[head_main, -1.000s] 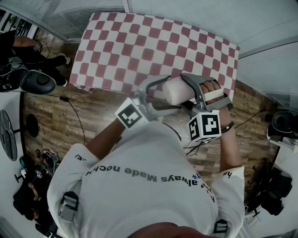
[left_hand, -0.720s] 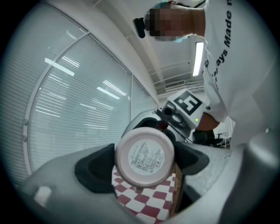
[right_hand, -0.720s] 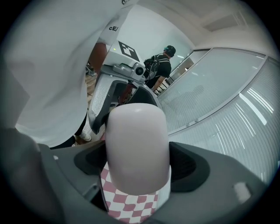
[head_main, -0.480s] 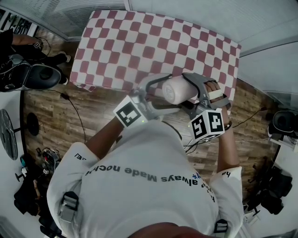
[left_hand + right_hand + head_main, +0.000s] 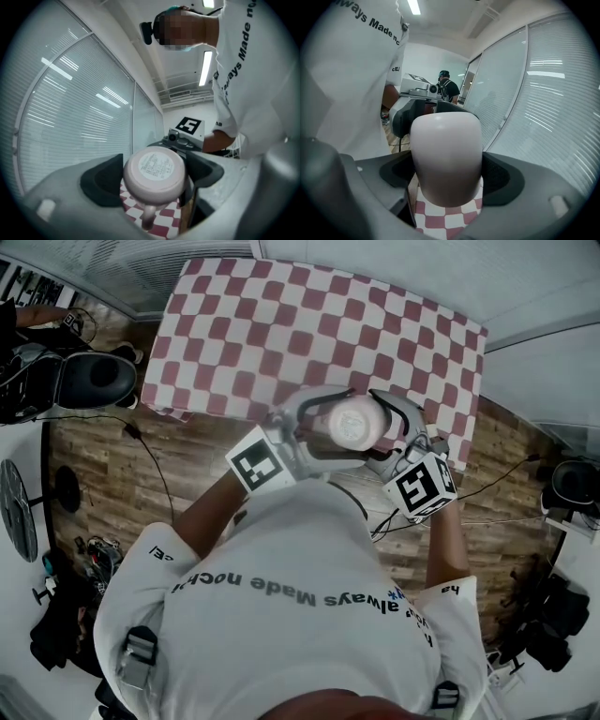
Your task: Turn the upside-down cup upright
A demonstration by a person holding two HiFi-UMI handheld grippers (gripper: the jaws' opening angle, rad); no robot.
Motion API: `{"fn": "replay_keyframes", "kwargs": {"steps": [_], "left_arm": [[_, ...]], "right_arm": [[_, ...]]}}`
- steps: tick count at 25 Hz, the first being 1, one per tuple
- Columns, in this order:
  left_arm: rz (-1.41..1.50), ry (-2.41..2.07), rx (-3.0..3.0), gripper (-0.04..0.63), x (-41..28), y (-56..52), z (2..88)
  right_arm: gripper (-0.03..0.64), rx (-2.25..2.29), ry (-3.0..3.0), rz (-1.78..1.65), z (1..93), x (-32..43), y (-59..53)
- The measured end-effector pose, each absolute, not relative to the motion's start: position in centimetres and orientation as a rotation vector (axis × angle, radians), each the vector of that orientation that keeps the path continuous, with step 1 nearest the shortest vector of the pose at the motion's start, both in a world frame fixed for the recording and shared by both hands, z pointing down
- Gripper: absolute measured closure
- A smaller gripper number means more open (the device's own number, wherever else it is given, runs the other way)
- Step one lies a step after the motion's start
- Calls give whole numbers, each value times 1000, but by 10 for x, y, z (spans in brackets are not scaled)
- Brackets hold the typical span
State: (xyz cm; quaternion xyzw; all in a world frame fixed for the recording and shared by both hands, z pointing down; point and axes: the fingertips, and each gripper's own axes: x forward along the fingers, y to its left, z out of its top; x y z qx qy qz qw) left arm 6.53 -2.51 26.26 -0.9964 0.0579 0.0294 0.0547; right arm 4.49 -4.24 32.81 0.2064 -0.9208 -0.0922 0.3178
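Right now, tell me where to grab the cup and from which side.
Grip the cup across its round body, squeezing the two side walls, coming in from the base end. The handle hangs underneath, clear of that grip.

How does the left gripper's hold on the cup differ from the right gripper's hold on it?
The left gripper faces the cup end-on at its labelled base, handle pointing down; the right gripper looks at its plain side wall. The left gripper reaches in from the head view's left, the right gripper from its right. Shared: both clamp the cup between wide-set jaws, above the checked table.
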Motion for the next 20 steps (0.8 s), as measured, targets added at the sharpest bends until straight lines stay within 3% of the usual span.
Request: {"fn": "replay_keyframes", "kwargs": {"steps": [20], "left_arm": [[32, 117, -3078, 173, 77, -27, 273]], "right_arm": [[193, 532, -2711, 116, 351, 35, -38]]}}
